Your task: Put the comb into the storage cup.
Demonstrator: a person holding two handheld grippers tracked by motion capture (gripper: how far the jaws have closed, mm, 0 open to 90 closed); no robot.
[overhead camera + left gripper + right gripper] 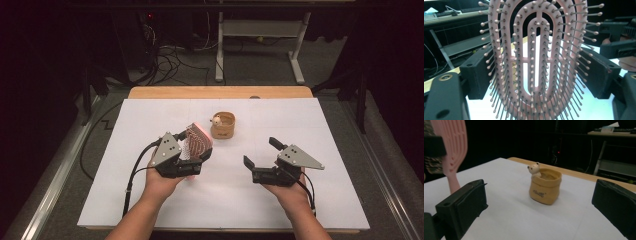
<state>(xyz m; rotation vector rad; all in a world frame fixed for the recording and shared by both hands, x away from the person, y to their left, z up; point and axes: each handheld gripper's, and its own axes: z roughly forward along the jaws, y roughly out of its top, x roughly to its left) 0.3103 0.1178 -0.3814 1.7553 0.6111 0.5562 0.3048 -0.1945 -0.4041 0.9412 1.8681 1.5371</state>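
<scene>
A pink oval hairbrush [198, 141] with ball-tipped bristles is held above the white sheet by my left gripper [194, 151]. In the left gripper view the brush [524, 60] stands upright between the two black pads [477, 75], its bristles facing the camera. My right gripper [260, 151] hovers to the right with its jaws wide apart and nothing between them. A small tan sack-shaped pot [223, 126] with a little bear figure on its rim stands beyond both grippers. In the right gripper view the pot [545, 186] sits ahead of the right gripper [539, 207], and the brush [451, 145] is at the left.
A white sheet [310, 190] covers the wooden table, whose bare far edge [220, 92] lies behind the pot. Beyond the table, a white desk frame [260, 30] and cables [170, 60] stand on the floor. The other gripper [616, 37] shows at the right of the left gripper view.
</scene>
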